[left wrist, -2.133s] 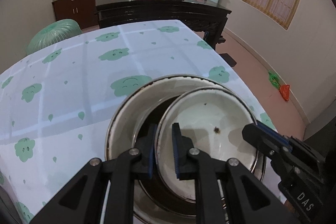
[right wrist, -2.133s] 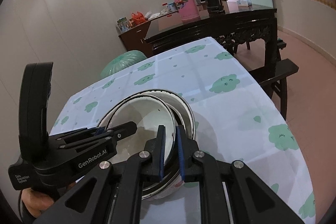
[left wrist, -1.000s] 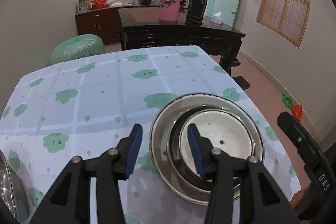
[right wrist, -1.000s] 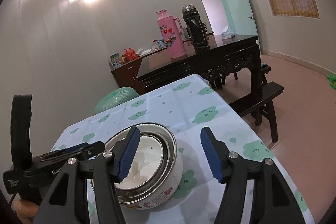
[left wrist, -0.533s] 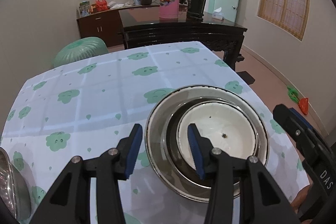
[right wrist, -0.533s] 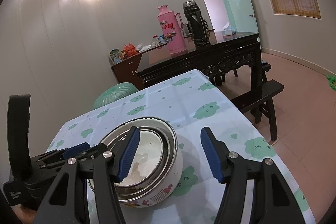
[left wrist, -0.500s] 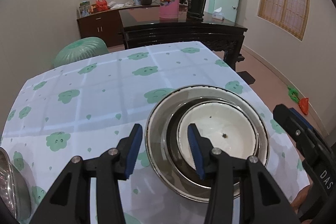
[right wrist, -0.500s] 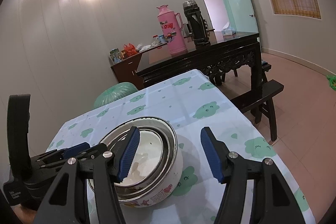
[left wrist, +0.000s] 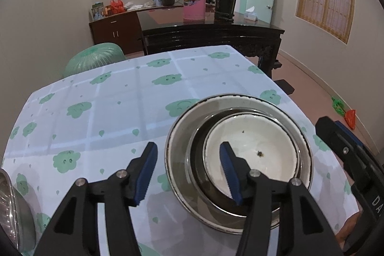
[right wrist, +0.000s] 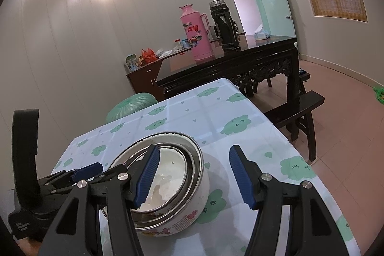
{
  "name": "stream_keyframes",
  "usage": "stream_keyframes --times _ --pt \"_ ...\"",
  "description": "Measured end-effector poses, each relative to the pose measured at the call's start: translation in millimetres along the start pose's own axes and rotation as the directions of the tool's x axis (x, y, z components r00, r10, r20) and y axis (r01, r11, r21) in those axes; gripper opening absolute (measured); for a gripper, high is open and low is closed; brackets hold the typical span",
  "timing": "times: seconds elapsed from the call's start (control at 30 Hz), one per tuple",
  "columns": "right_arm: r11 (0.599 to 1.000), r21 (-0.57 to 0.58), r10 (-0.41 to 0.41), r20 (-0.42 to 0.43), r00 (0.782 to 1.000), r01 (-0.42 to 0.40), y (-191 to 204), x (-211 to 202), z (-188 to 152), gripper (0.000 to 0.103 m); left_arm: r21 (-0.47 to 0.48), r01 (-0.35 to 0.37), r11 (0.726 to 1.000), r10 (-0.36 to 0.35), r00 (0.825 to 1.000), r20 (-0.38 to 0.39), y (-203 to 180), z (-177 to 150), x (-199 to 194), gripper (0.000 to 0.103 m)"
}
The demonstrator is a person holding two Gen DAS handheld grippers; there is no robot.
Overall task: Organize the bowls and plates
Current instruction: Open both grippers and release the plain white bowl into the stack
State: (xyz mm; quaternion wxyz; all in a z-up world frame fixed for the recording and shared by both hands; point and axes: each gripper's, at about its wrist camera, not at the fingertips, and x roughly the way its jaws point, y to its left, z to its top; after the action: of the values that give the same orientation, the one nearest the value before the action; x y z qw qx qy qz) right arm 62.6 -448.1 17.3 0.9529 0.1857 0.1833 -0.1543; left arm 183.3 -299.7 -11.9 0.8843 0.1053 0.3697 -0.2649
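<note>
Since the earlier frame our left gripper point(left wrist: 188, 170) is opening, gripping nothing; right gripper point(right wrist: 192, 174) stays apart; bowls point(left wrist: 240, 160) sit nested near the table's point(left wrist: 144, 88) right edge.

The left gripper point(left wrist: 188, 169) is matte black plastic with 2 angular fingers, each tipped by a ribbed blue pad point(left wrist: 147, 170) and fastened with 2 silver screws. The right gripper point(right wrist: 192, 178) has the same build: black triangular cut-out arms, blue serrated pads point(right wrist: 241, 178), silver screw heads. White lettering marks both black bodies.
</note>
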Motion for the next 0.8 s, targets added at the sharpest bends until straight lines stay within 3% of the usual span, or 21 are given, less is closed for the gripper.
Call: stream_keyframes --times 0.5,0.8 --pt "1.000 -0.017 -0.017 0.022 1.000 0.018 0.7 0.7 -1.8 0.063 0.000 -0.022 1.000 0.022 1.000 0.008 0.8 -3.0 3.3 0.065" --pt "0.997 -0.056 -0.047 0.059 0.997 0.050 2.6 -0.1 -5.1 0.063 -0.011 -0.112 0.994 0.113 0.992 0.063 6.6 -6.8 -1.6 0.073"
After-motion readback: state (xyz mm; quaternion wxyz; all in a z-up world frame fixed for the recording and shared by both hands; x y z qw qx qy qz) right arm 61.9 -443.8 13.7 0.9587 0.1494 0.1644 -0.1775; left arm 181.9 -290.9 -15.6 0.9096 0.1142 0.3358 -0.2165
